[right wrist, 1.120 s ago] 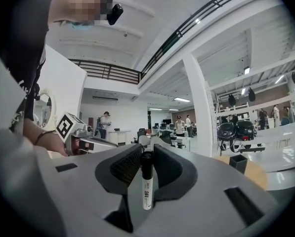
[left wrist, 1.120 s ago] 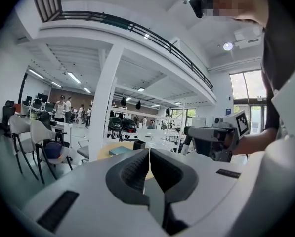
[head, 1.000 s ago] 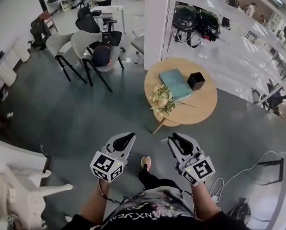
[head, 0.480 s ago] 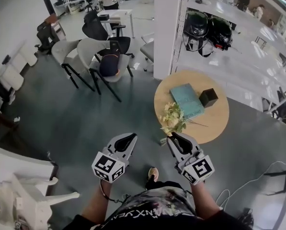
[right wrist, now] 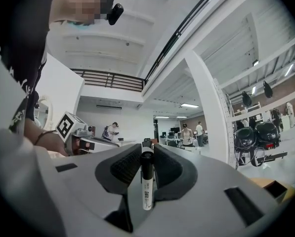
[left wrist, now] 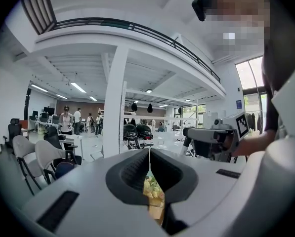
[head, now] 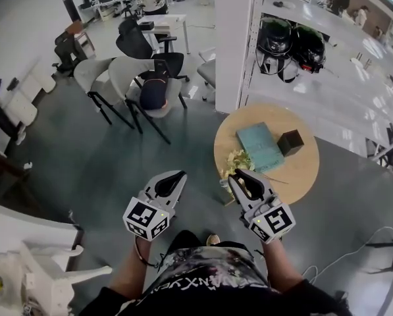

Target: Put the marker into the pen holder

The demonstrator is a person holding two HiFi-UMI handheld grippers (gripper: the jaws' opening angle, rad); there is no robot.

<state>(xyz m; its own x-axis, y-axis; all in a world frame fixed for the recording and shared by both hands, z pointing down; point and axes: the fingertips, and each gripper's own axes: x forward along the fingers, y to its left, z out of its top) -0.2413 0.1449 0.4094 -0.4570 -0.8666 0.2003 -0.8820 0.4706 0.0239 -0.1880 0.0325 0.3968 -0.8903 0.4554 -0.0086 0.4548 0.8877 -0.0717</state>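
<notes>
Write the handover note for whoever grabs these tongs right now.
Left tongs: shut, nothing in them.
Right tongs: shut on the marker, which is pinched near its dark end between the pads.
Pen holder: the black box on the round table, ahead and to the right, beside a teal book. Flowers lie at the table's near edge.
Done: the marker is picked up.
Left: step up to the table, bring the right tongs over the pen holder, lower the marker in and let go. Going in past the flowers looks sensible.
</notes>
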